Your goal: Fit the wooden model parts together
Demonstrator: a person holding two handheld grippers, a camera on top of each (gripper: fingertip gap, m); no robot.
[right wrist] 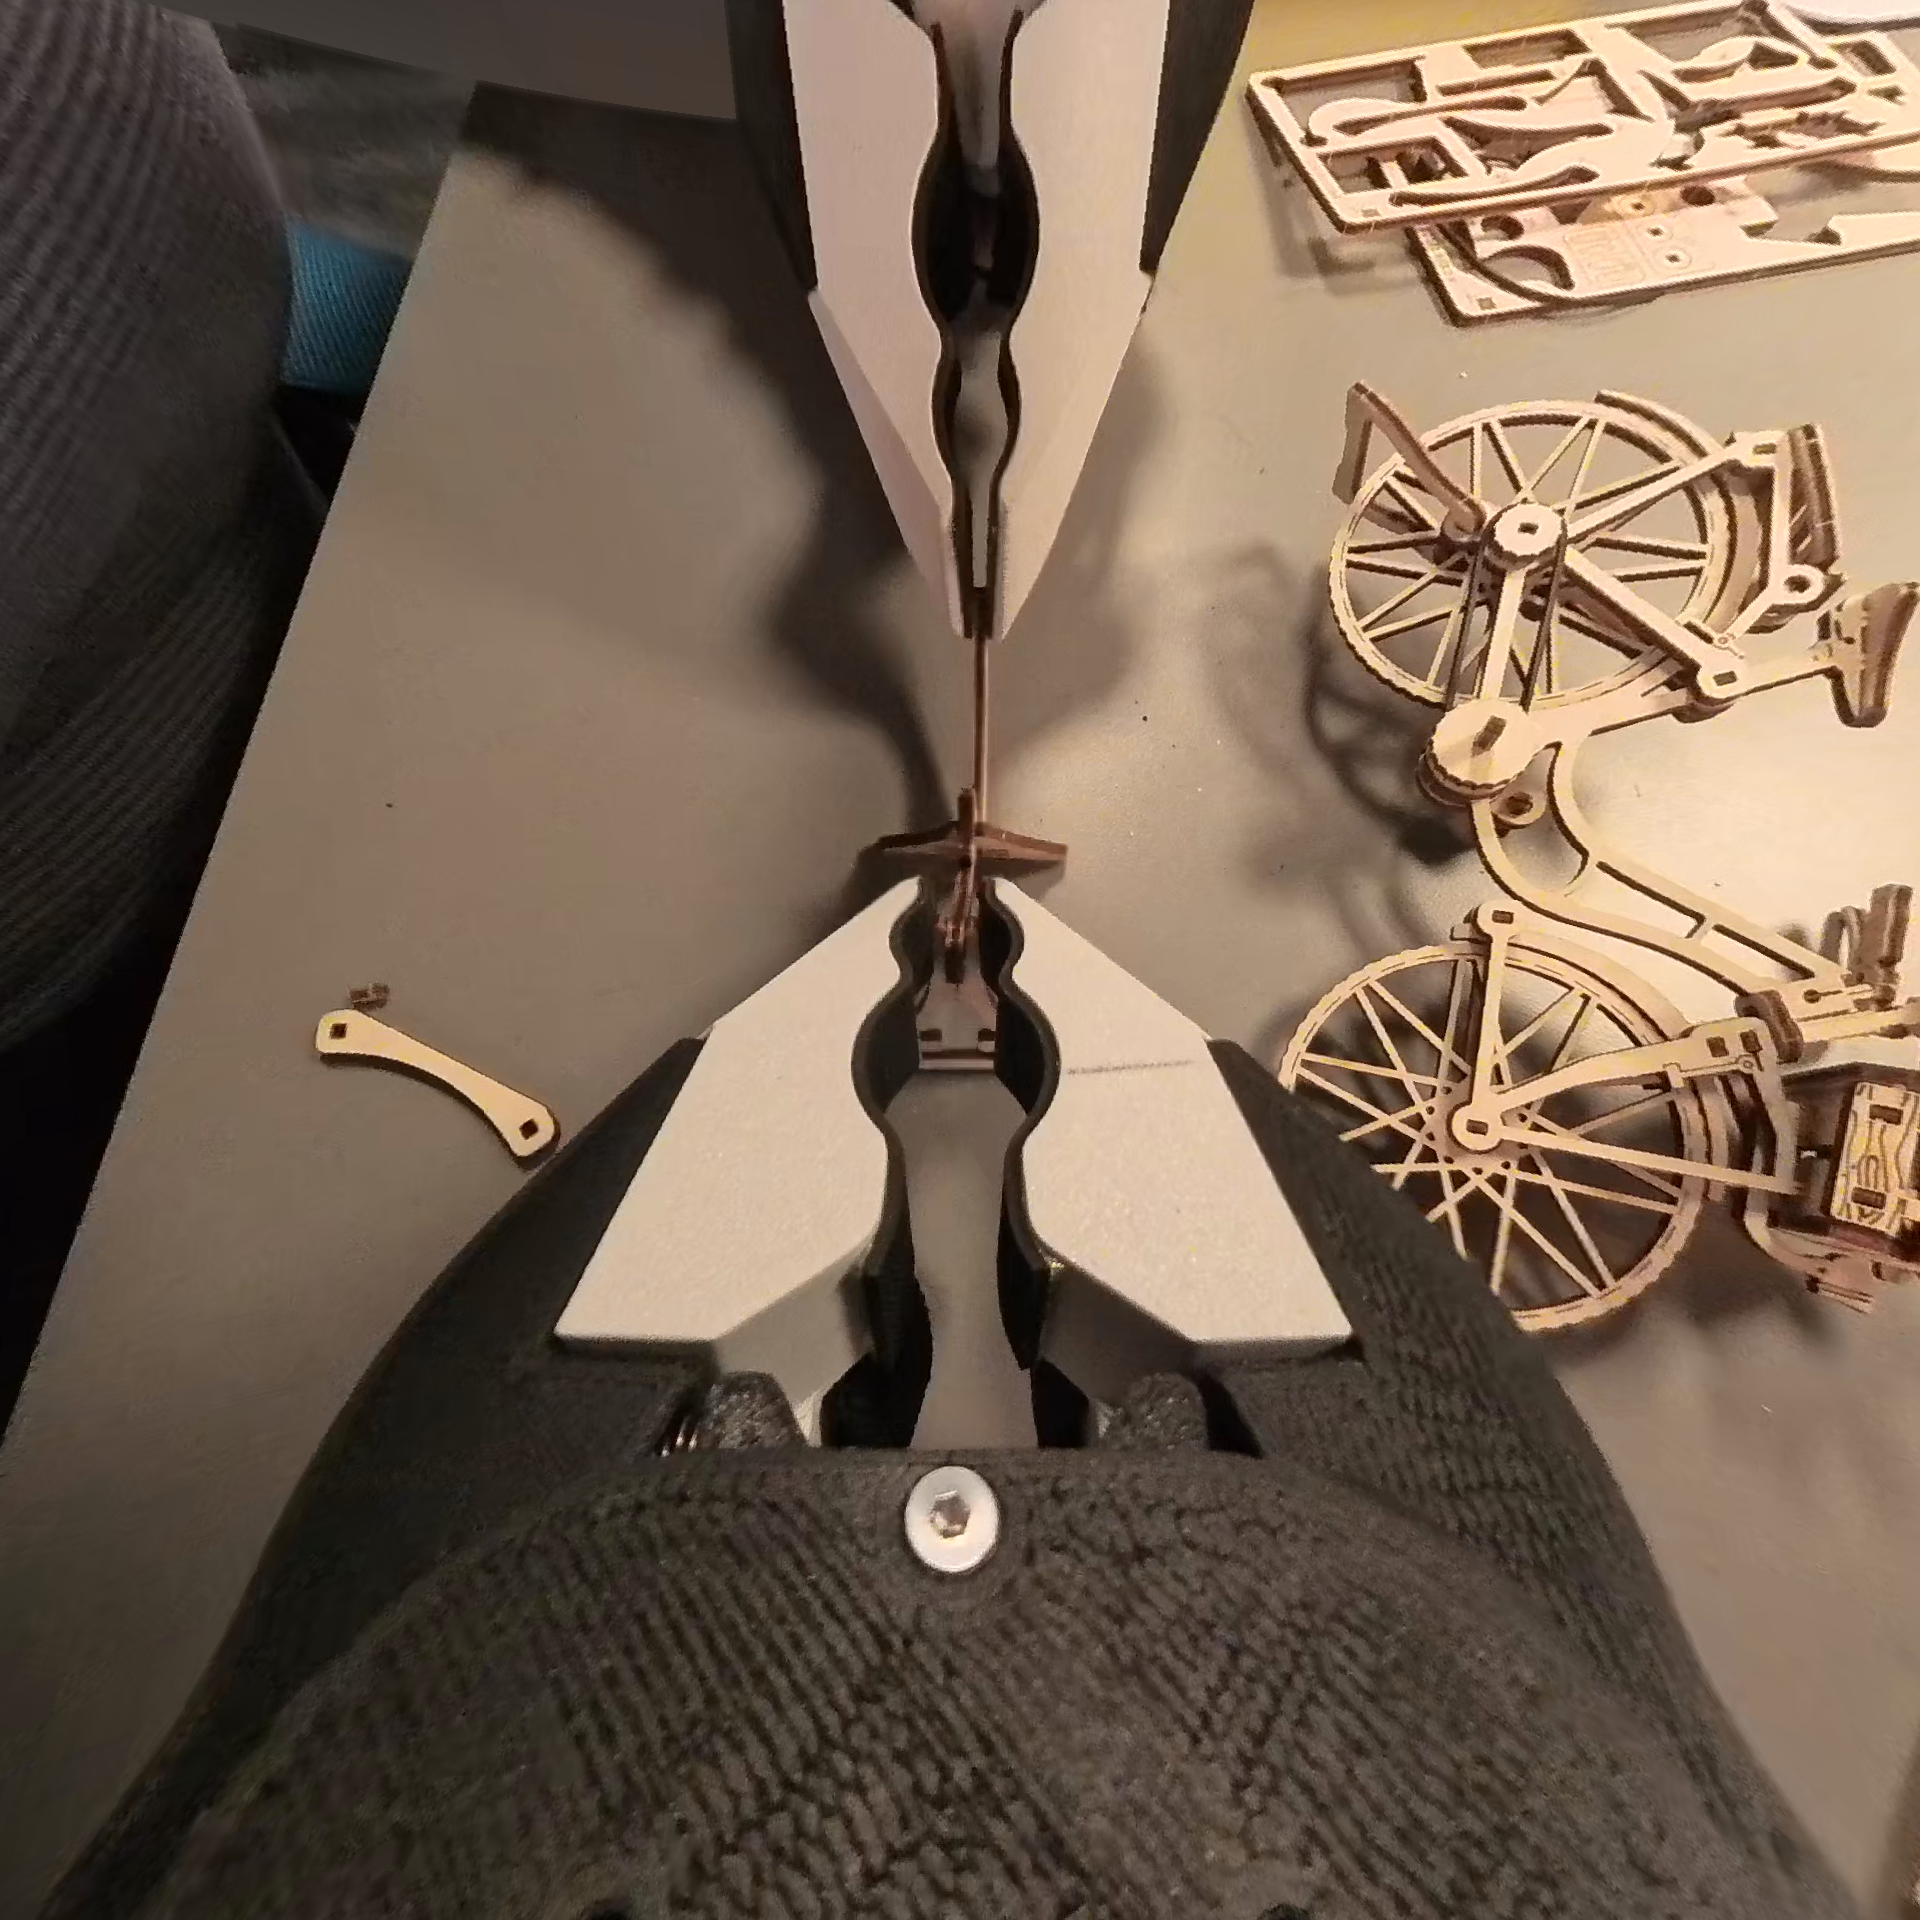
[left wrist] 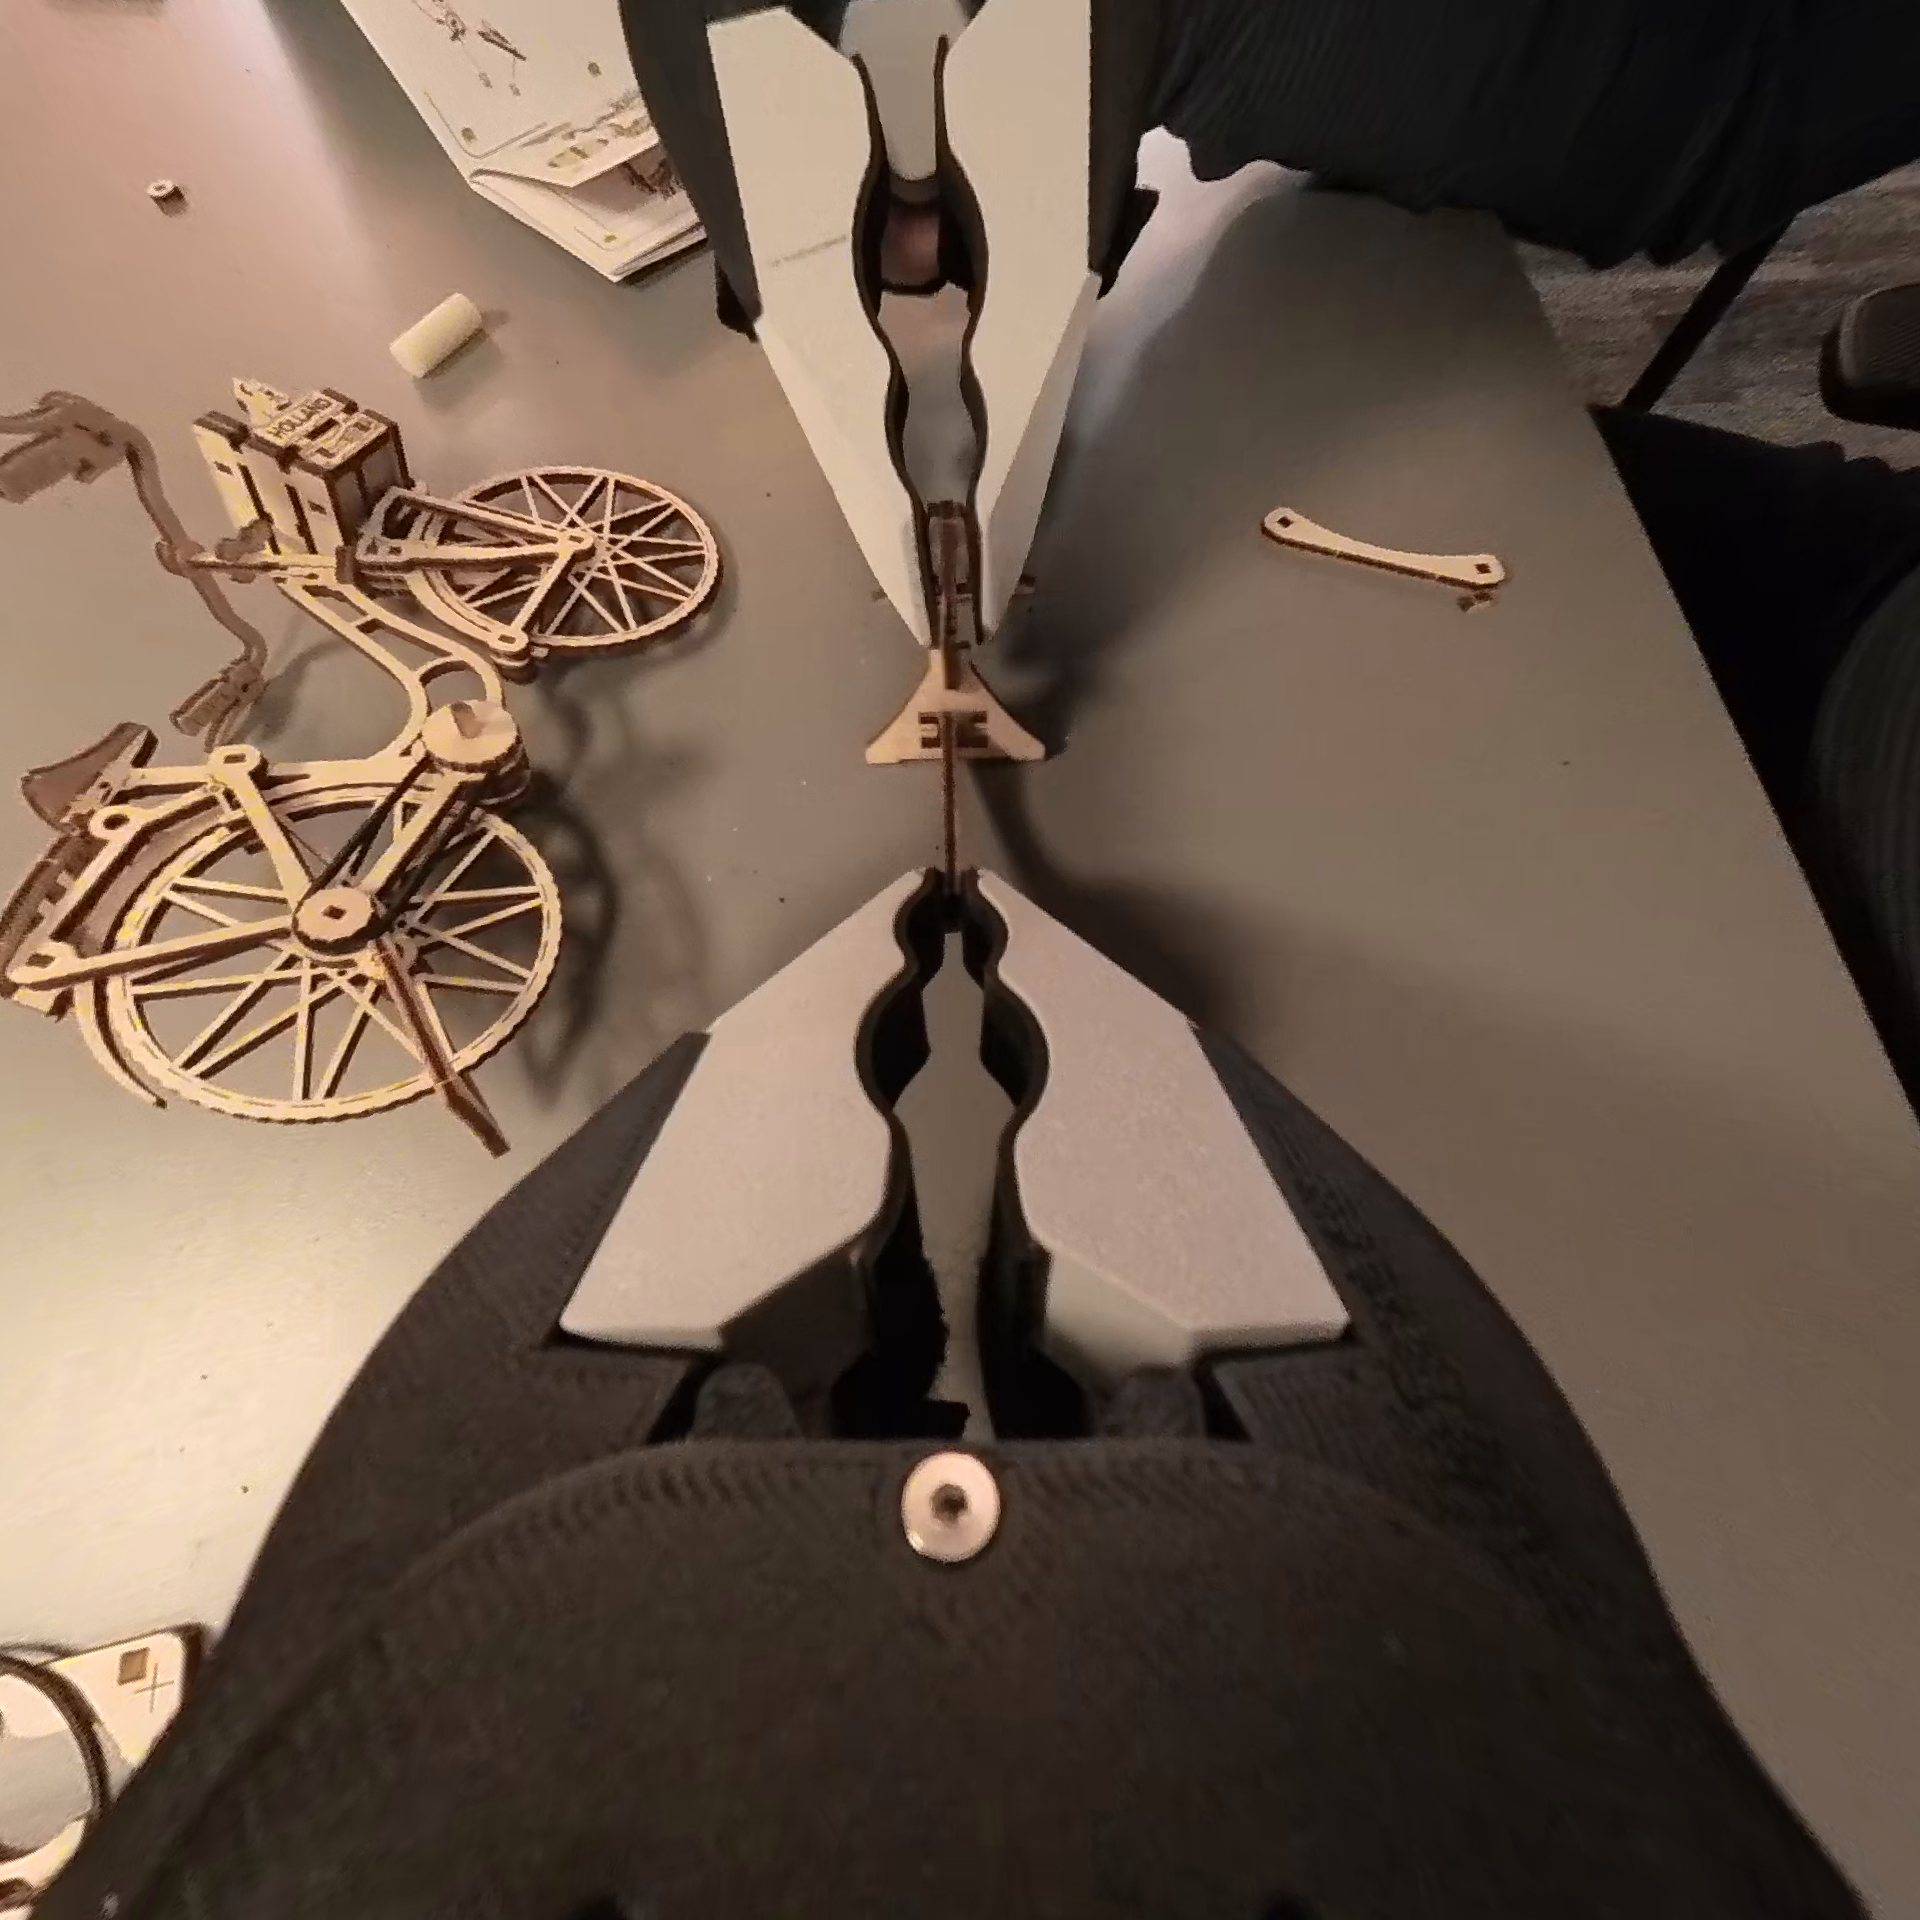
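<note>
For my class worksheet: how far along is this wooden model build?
Done: the pale laser-cut wooden bicycle lies largely assembled on the grey table. In hand: the left hand-held gripper and right hand-held gripper pinch a thin strip and triangular wooden piece, meeting between them. Left: one curved flat wooden strip lies loose.

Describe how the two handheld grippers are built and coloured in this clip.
Both look alike. The left gripper has two pale grey, wedge-shaped fingers tapering to a point, with black wavy inner pads. They sit in a black, ridged printed body fixed by a silver hex screw. The right gripper shows the same grey fingers, black textured body and screw. No cables or sleeves are visible.
</note>
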